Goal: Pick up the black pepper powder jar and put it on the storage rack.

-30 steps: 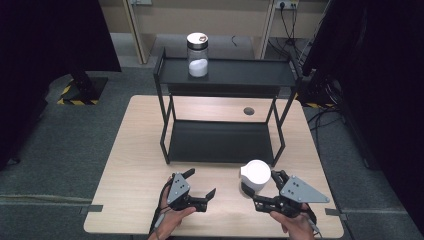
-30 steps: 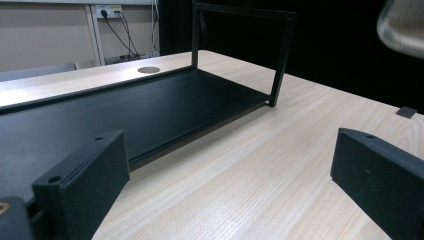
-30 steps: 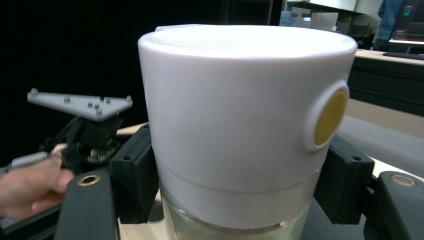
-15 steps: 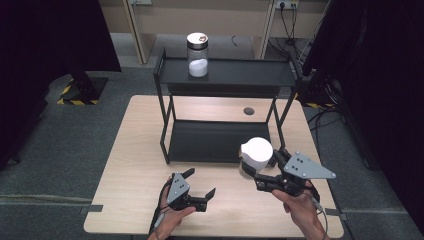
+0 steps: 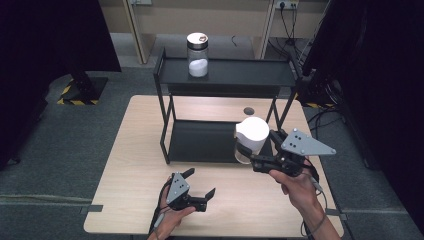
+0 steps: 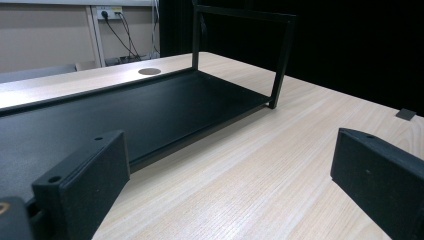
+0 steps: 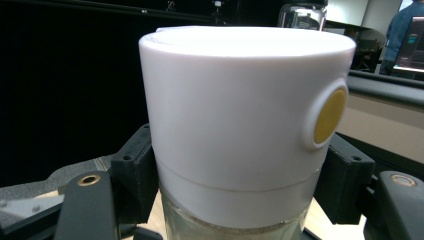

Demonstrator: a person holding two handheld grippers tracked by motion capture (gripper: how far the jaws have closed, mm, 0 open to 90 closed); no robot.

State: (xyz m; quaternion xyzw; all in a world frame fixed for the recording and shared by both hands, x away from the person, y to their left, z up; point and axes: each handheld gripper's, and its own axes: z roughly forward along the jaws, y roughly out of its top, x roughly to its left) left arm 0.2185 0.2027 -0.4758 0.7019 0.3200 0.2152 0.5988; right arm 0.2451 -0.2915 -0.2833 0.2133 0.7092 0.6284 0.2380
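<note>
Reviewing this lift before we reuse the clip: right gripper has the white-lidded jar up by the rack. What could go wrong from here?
1. The right gripper grips the white-lidded jar just below its lid, on clear glass; it might slip or tilt.
2. The jar hangs close to the black rack and its front right post; it could clip the post or top shelf.
3. The glass jar already on the top shelf could get knocked.

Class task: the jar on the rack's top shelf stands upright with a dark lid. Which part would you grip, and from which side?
Grip the jar round its glass body below the lid, coming level from the table side. It stands upright near the shelf's front edge, nothing beside it, so two jaws can close on its round sides.
</note>
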